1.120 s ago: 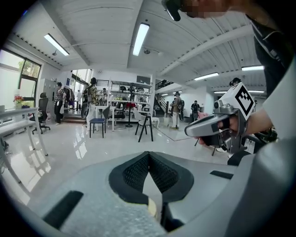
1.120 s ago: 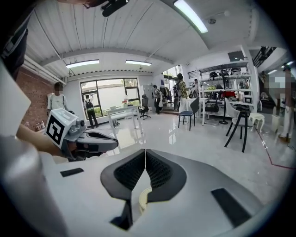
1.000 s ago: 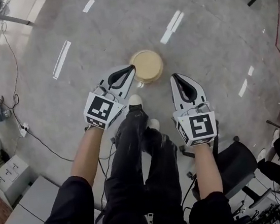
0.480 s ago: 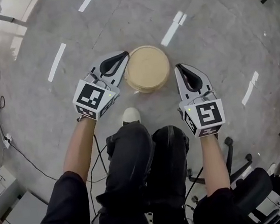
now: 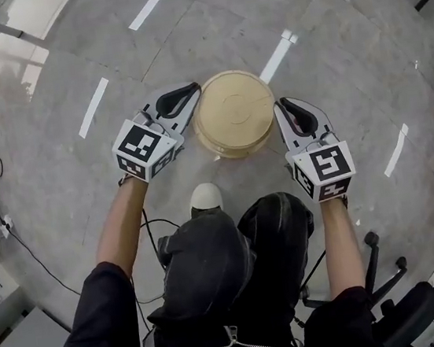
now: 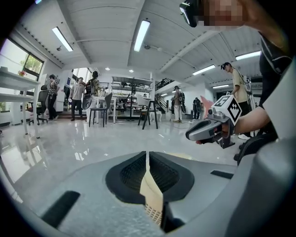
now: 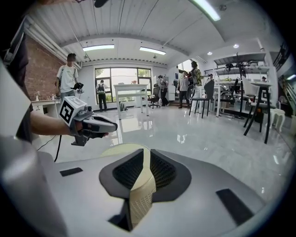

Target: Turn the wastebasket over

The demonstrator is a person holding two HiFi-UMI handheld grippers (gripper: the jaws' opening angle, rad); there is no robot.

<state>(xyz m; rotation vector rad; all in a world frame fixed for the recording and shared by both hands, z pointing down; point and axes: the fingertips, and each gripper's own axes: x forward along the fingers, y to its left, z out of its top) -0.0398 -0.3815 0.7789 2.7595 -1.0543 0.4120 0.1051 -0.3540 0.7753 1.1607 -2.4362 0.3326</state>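
A beige wastebasket stands upside down on the grey floor, its flat bottom facing up. My left gripper is shut, its tip at the basket's left edge. The right gripper is shut too, its tip at the basket's right side. In the left gripper view the basket's latticed wall shows through the slit between the closed jaws, with the right gripper beyond. In the right gripper view the basket lies behind the jaws, and the left gripper hovers past it. Neither gripper holds anything.
My knees and a white shoe are just behind the basket. An office chair stands at the lower right, and cables run along the left. People, tables and stools stand far off across the glossy floor.
Both grippers have come down from above to the basket's two sides. The head has lowered too, so the basket looks larger. The basket has stayed on the floor.
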